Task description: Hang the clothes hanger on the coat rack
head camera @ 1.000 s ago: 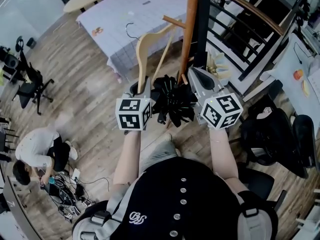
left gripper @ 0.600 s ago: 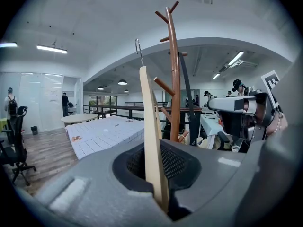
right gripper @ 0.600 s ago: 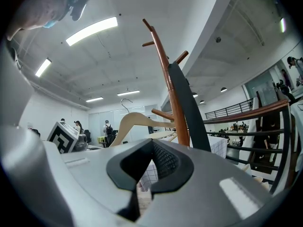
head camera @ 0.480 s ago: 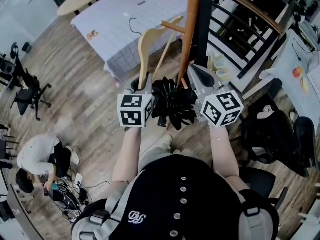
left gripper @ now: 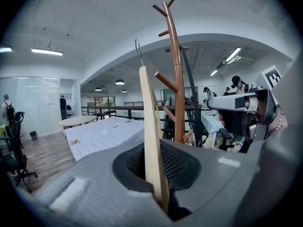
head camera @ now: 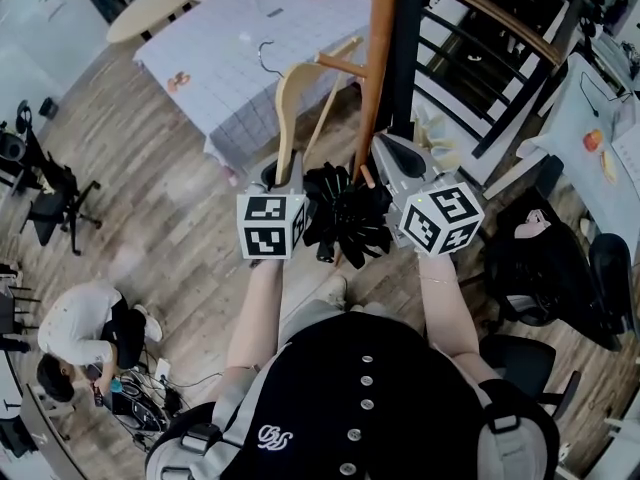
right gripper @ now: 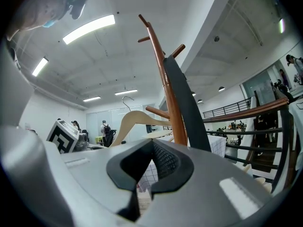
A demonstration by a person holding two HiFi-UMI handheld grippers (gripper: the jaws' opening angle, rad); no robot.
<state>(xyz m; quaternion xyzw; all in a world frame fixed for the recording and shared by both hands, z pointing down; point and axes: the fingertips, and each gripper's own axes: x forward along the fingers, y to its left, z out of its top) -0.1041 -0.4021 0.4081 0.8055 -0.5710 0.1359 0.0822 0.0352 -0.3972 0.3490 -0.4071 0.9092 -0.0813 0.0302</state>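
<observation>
A pale wooden hanger with a metal hook stands upright from my left gripper, which is shut on one end of its arm. In the left gripper view the hanger shows edge-on, pinched between the jaws of the left gripper. The brown coat rack rises just right of the hanger, and one of its pegs reaches toward the hanger. My right gripper sits close beside the pole, shut with nothing in it. The rack fills the middle of the right gripper view.
A black strap hangs down the pole, with a black crumpled mass low between the grippers. A table with a checked cloth stands behind the hanger. A stair railing and a black chair are on the right. A person crouches on the floor at left.
Both grippers and the hanger have edged a little forward toward the rack, and its peg now sits nearer the hanger. Neither grip has changed.
</observation>
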